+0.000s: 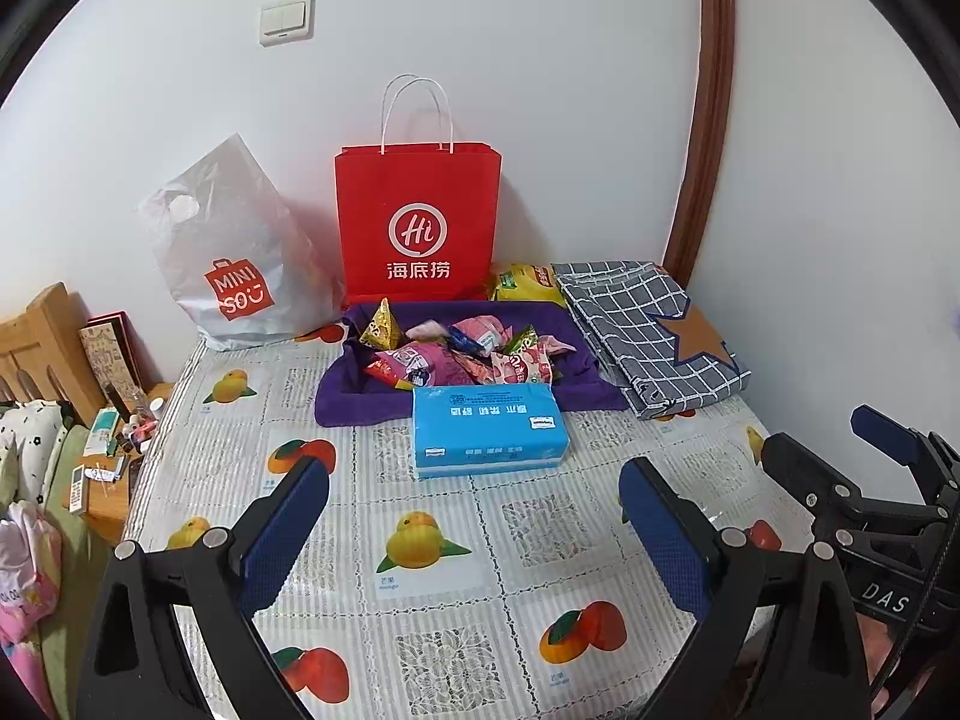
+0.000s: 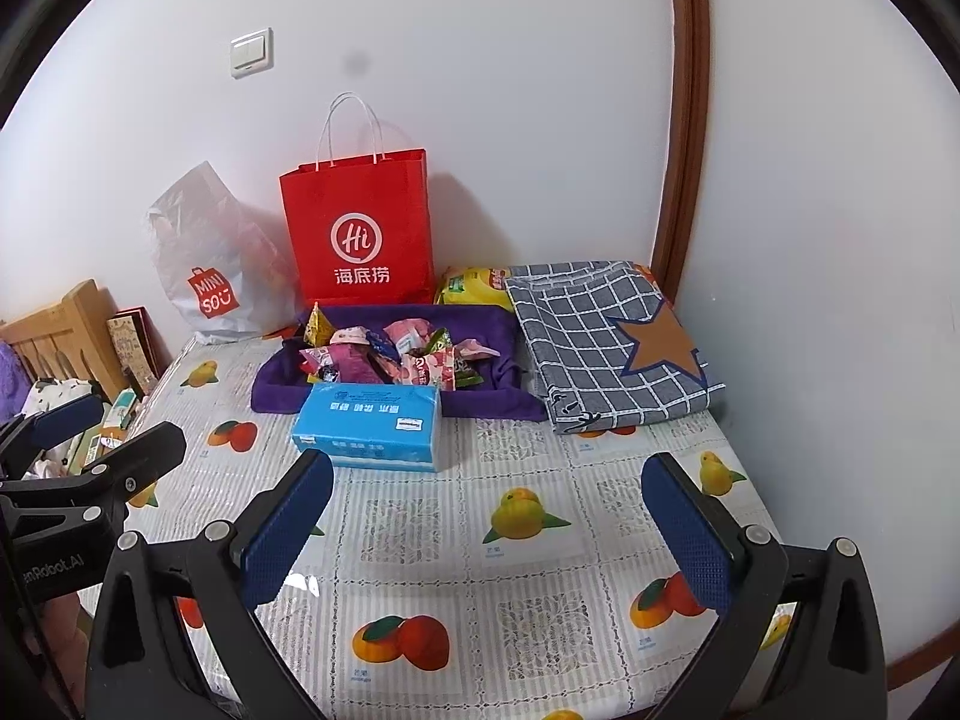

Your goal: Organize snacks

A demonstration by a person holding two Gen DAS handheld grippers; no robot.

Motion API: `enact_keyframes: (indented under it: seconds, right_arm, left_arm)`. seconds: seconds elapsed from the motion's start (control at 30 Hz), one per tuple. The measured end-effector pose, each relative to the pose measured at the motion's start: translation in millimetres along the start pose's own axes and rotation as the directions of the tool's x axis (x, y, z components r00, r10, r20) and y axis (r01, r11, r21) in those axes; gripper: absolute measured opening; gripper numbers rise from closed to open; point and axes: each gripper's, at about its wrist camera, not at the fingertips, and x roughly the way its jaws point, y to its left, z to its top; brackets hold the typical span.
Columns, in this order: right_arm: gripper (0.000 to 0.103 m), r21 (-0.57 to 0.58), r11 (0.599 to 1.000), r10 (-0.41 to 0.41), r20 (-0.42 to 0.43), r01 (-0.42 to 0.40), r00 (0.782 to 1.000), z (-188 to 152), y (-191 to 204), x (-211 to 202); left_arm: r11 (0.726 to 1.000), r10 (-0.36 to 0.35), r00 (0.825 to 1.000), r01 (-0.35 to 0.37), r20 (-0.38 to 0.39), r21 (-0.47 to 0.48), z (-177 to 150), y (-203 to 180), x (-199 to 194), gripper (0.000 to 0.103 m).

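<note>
Nearest, the left hand-held gripper (image 1: pixel 474 510) and the right hand-held gripper (image 2: pixel 489 507) hang side by side over the near part of the worktop (image 1: pixel 432 606), each with its blue-padded fingers spread wide and nothing between them. The worktop wears a clear-covered cloth printed with oranges and mangoes. Beyond the fingers, about mid-way across, lies a light blue soft pack of tissues (image 1: pixel 487 431), flat and touching the near edge of a purple cloth tray (image 1: pixel 336 396). In that tray sits the jumble of small wrapped snacks (image 1: pixel 462 354), pink, red, gold and green packets heaped together. Right of the tray lies a folded grey checked fabric with a brown star (image 1: pixel 648 330). A yellow snack bag (image 1: pixel 525 282) peeks out behind the tray. Farthest, against the white wall, a red paper carrier bag with white handles (image 1: pixel 417 222) stands upright, with a silvery plastic shopping bag (image 1: pixel 234 258) leaning on its left.
</note>
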Motion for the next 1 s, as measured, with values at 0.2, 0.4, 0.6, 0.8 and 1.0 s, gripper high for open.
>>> enact_keyframes:
  seconds: [0.2, 0.4, 0.6, 0.8, 1.0]
  right_arm:
    - [0.101, 0.000, 1.000, 0.001, 0.001, -0.001, 1.000, -0.4, 1.2, -1.2]
    - [0.101, -0.001, 1.000, 0.004, 0.004, -0.004, 1.000, -0.5, 2.0, -2.0]
    - [0.101, 0.000, 1.000, 0.004, 0.007, -0.004, 1.000, -1.8, 6.5, -3.1]
    - [0.101, -0.003, 1.000, 0.004, 0.009, -0.004, 1.000, -2.4, 9.3, -4.2]
    - [0.101, -0.002, 1.000, 0.005, 0.010, -0.005, 1.000, -2.6, 9.8, -4.6]
  left_arm:
    - [1.000, -0.003, 1.000, 0.003, 0.000, 0.001, 0.0, 0.7, -0.2, 0.098]
    - [1.000, 0.000, 1.000, 0.000, -0.002, -0.002, -1.1, 0.9, -1.3, 0.098]
    - [1.000, -0.001, 1.000, 0.001, -0.001, -0.003, -0.8, 1.2, -1.0, 0.098]
    - [1.000, 0.000, 1.000, 0.000, 0.000, -0.006, -1.3, 1.9, -2.2, 0.098]
    - [1.000, 0.003, 1.000, -0.003, -0.001, -0.012, -1.5, 2.2, -4.3, 0.098]
